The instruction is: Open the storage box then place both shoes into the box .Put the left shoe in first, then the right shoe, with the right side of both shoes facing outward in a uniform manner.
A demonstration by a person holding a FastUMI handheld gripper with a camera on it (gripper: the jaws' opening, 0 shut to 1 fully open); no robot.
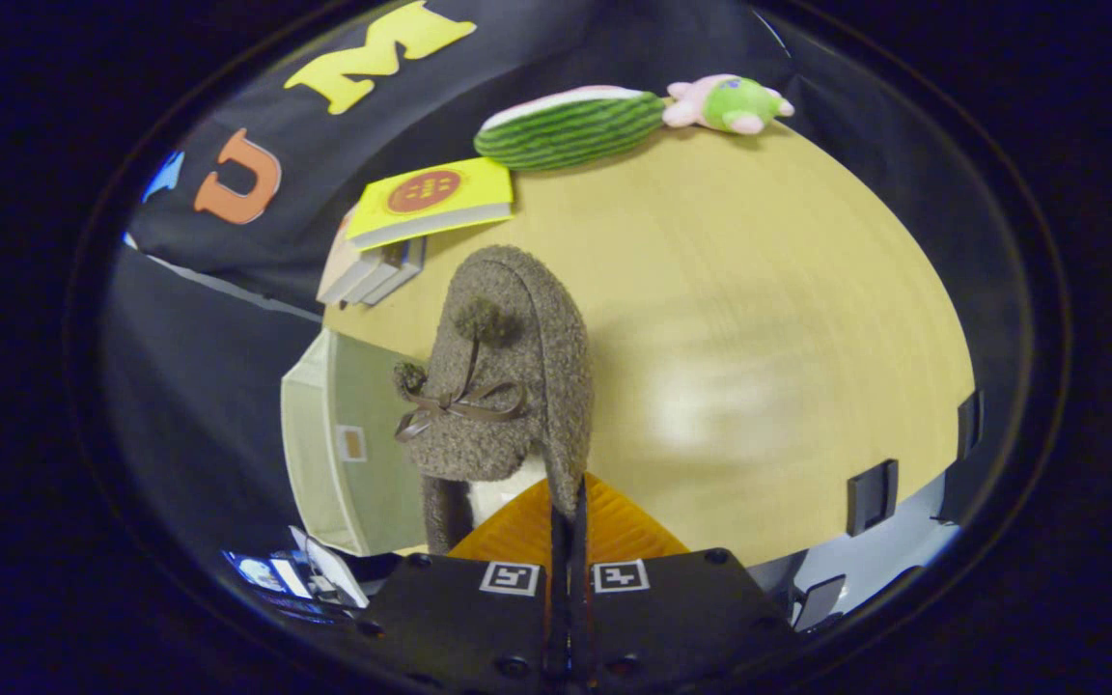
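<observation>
While raised above the bench: status as follows.
Tongs [568, 502]: orange fingers pressed together, pinching the heel rim of the brown fuzzy slipper [503, 372].
Slipper: hanging over the bench [759, 319] edge, beside the pale fabric storage box [329, 444].

You have a brown fuzzy shoe [508, 376] in the gripper [568, 502]: its orange fingers are pressed nearly together on the thin collar at the shoe's right rim. The shoe hangs ahead of the fingers, toe pointing away from you, its top toward you. It wears a thin brown ribbon bow and two small pompoms, and shows a pale lining at the near opening. Behind and left of it stands the pale green storage box [324, 454], at the table's left edge, its open side facing you.
</observation>
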